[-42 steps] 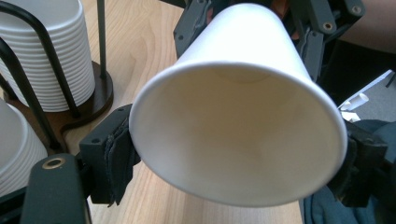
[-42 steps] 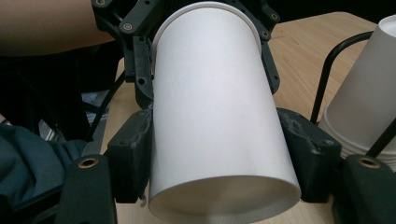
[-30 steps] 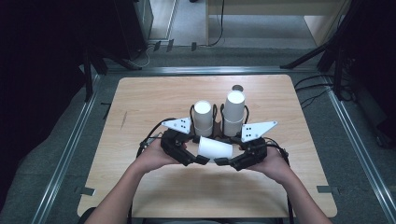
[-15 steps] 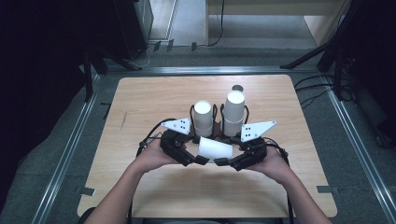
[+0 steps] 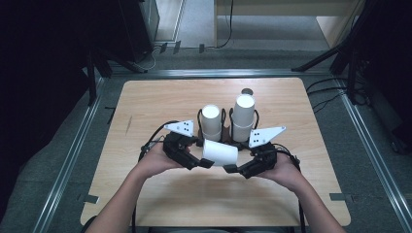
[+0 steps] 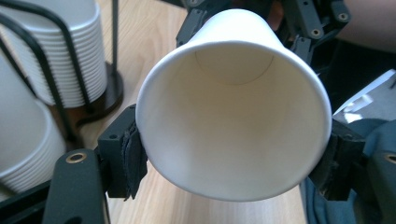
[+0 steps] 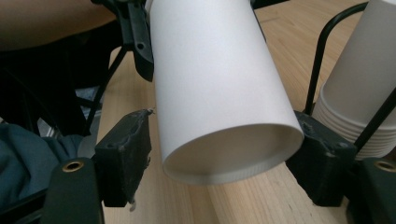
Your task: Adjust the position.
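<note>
Holding the paper cup (image 6: pixel 233 107) at its wide mouth, my left gripper (image 5: pixel 206 163) has both pads pressed on the rim. My right gripper (image 5: pixel 231 169) has just been opening; its jaws stand apart around the cup's base, the left pad clear of the wall, so I judge the hand-over is done. The cup lies sideways between my grippers, above the table (image 5: pixel 160 102). Beyond them stand two racks with cup stacks (image 5: pixel 211 121). Placing the cup is still left.
</note>
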